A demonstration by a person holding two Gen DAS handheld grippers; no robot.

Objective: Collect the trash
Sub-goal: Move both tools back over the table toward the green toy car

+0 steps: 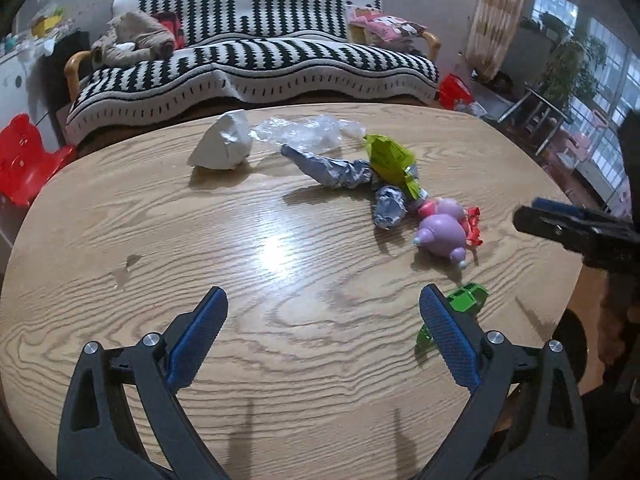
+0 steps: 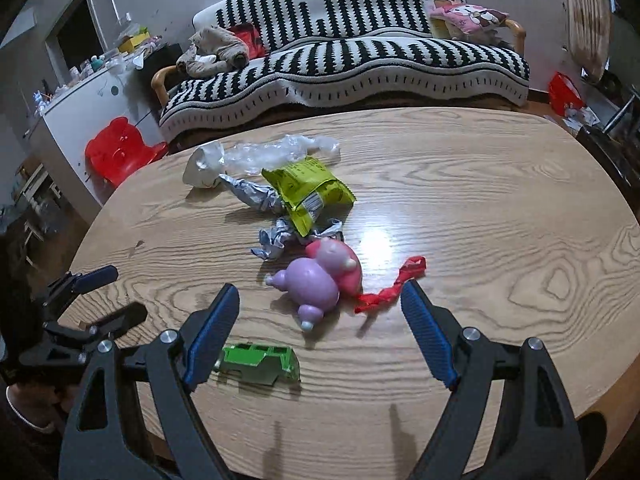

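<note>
Trash lies on the oval wooden table [image 1: 280, 360]: a crumpled white paper [image 1: 222, 146], clear plastic film [image 1: 304, 132], crumpled silver foil [image 1: 336, 170], a yellow-green snack packet [image 1: 390, 158] and a red wrapper [image 2: 394, 286]. A pink and purple toy [image 2: 320, 280] and a green toy vehicle [image 2: 260, 362] lie among them. My left gripper [image 1: 322, 300] is open and empty above bare table. My right gripper [image 2: 320, 296] is open and empty, its jaws to either side of the toy's near end and above it. The same items show in the right wrist view, the packet [image 2: 308, 186] foremost.
A black-and-white striped sofa [image 1: 256, 60] stands behind the table, with clothes and a pink cushion on it. A red plastic stool [image 2: 118, 152] is at the left. A red bag [image 1: 454, 90] and plants sit at the right.
</note>
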